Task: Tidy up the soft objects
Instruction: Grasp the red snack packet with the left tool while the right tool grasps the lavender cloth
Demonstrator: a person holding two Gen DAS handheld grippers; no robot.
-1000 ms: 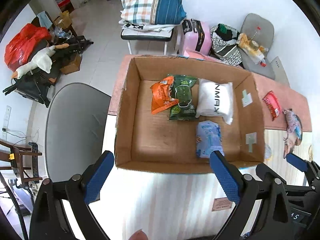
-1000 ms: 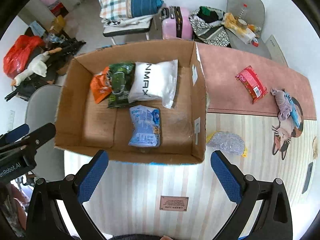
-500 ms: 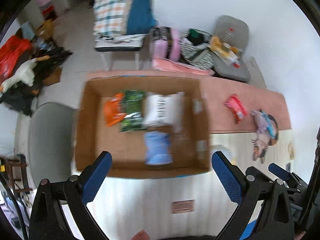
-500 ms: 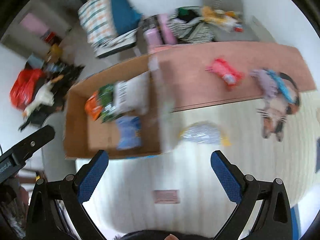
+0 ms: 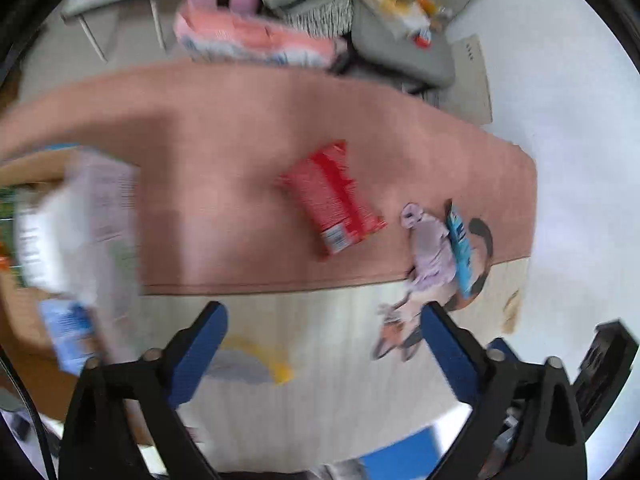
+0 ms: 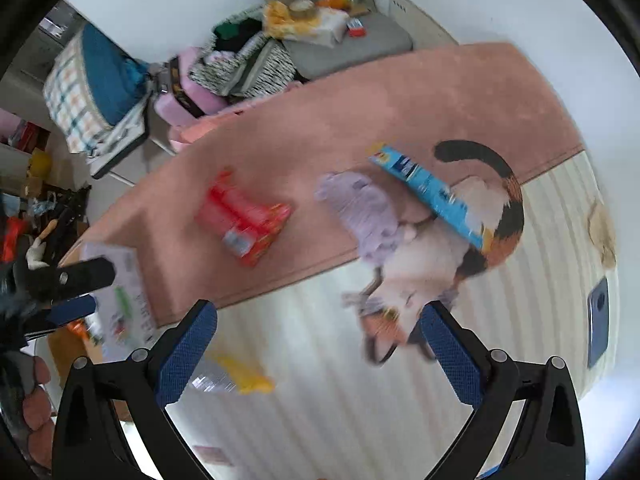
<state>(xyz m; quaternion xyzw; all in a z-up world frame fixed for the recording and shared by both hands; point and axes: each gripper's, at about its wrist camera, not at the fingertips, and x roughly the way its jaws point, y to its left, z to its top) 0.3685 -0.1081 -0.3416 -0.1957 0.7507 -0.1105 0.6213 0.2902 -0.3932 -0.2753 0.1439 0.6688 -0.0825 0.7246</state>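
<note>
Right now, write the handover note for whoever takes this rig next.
Left gripper: nothing between its jaws, which are closing.
Right gripper: open, empty.
Both point down over the mat.
Done: several packs lie in the cardboard box at left, blurred.
Left on the mat: red packet, lilac soft item with the blue packet beside it, silver-and-yellow pack near the box.
</note>
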